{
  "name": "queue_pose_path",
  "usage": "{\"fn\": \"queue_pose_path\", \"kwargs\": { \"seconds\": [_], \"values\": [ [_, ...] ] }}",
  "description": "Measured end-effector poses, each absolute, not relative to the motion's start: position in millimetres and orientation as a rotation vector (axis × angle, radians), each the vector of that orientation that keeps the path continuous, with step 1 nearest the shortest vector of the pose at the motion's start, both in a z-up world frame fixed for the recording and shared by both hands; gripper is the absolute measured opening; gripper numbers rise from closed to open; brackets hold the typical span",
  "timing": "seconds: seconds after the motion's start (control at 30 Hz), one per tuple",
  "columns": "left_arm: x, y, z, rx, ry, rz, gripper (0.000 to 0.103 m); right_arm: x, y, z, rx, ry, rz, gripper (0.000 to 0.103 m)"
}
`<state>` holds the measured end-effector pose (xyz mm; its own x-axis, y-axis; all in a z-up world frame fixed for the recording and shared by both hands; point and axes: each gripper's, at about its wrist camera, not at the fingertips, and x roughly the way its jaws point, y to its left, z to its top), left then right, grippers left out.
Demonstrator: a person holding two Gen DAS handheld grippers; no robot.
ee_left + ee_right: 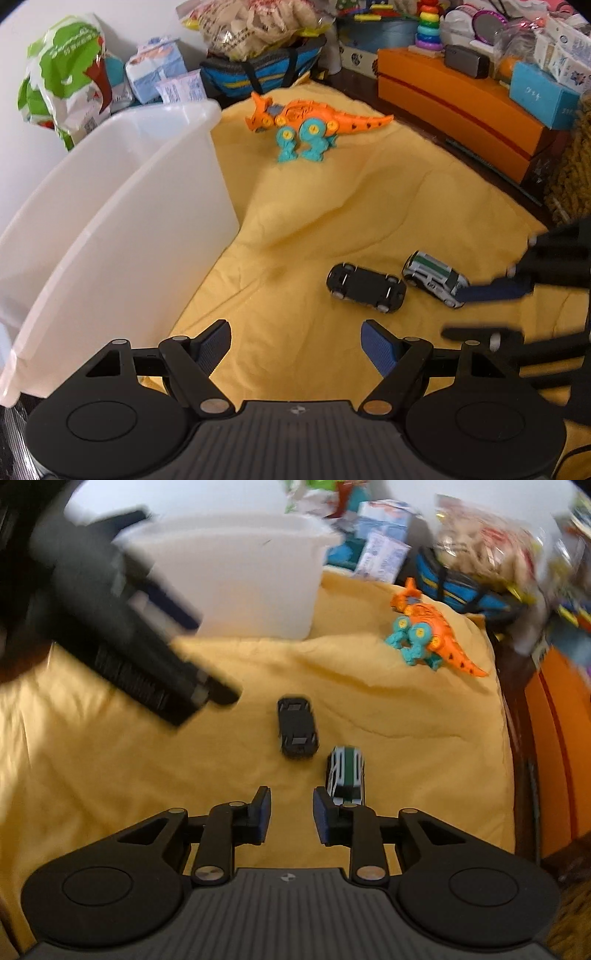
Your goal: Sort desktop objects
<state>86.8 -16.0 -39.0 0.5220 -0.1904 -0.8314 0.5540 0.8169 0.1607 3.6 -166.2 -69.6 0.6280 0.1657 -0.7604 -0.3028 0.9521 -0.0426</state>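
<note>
A black toy car (365,287) (297,726) lies upside down on the yellow cloth (332,206). A white and green toy car (434,278) (346,775) lies beside it. An orange and teal toy dinosaur (306,123) (428,635) stands farther back. My left gripper (295,345) is open and empty, above the cloth next to the white bin (122,206). My right gripper (291,816) is open and empty; its right finger is just beside the white and green car. In the left wrist view it (480,310) enters from the right, blurred.
The white bin (240,572) stands at the cloth's left side. Snack bags (66,74), a blue bag (258,74), orange boxes (461,110) and toys crowd the back and right. The left gripper's body (110,609) crosses the upper left of the right wrist view.
</note>
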Motion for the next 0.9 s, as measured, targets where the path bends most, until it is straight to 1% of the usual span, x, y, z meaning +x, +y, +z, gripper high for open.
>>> {"fn": "queue_pose_path", "kwargs": {
  "seconds": [0.2,0.37,0.4,0.5,0.57,0.63,0.8,0.9],
  "values": [
    [87,-10,-47,0.423,0.954,-0.446,0.081,54,-176,-69,0.033,0.870,0.266,0.028],
    [85,-3,-47,0.412,0.960,-0.435,0.081,88,-173,-90,0.036,0.939,0.215,0.028],
    [86,-1,-47,0.405,0.961,-0.432,0.081,89,-173,-91,0.044,0.939,0.218,0.028],
    [87,3,-48,0.400,0.966,-0.419,0.081,87,-163,-87,-0.012,0.936,0.242,0.020],
    [88,4,-49,0.403,0.966,-0.410,0.081,80,-153,-85,-0.064,0.935,0.276,0.019],
    [87,4,-52,0.430,0.970,-0.406,0.080,71,-143,-84,-0.114,0.925,0.302,0.014],
    [77,4,-59,0.486,0.975,-0.418,0.080,50,-130,-77,-0.189,0.880,0.353,0.014],
    [72,11,-60,0.478,0.987,-0.421,0.080,41,-131,-76,-0.165,0.884,0.387,0.014]
  ]
}}
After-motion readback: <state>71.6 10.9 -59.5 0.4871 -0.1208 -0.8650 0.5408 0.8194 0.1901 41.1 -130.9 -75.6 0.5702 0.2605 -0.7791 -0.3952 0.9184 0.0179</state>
